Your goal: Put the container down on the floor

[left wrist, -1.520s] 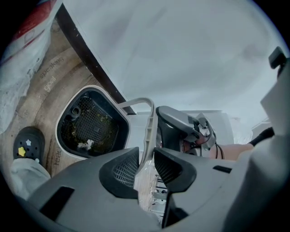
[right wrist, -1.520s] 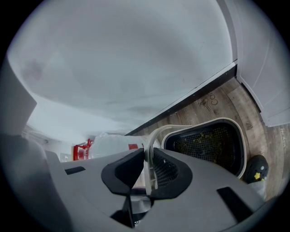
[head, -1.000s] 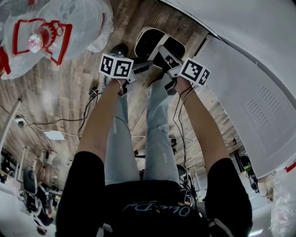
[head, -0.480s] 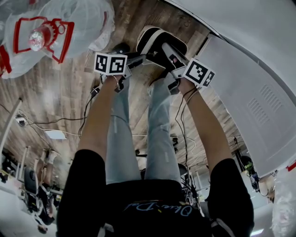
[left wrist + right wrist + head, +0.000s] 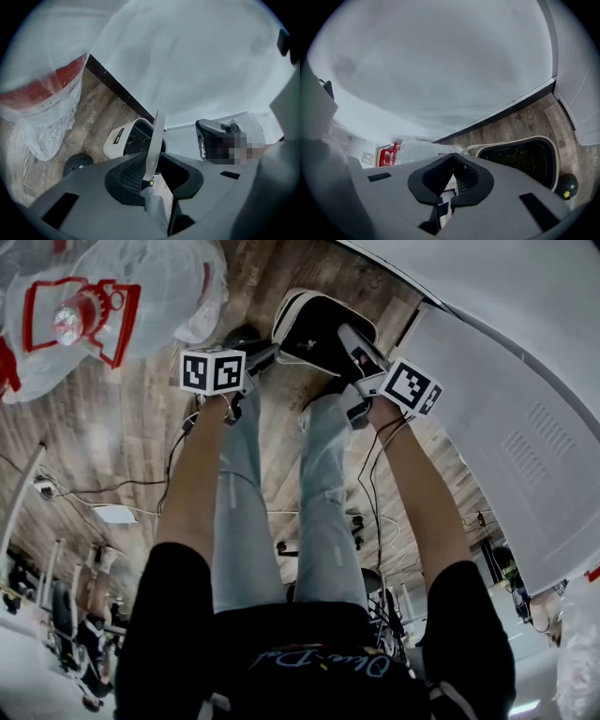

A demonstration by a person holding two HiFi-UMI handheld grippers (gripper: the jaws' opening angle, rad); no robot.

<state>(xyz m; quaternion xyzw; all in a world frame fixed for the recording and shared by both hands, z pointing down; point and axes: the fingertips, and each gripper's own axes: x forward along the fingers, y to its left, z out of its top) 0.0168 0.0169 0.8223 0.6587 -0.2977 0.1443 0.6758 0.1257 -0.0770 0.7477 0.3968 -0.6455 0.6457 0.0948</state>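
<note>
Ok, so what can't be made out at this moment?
- Whether the container touches the floor: the head view looks from above, so the container's own body hides its underside, and neither gripper view shows it.
- The container's contents: in the right gripper view the interior is too dark.
- What the dark round thing is: it is small in both gripper views and partly behind the left gripper in the head view.

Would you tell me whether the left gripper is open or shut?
Shut on the container: its thin white rim stands clamped between the jaws of the left gripper.
</note>
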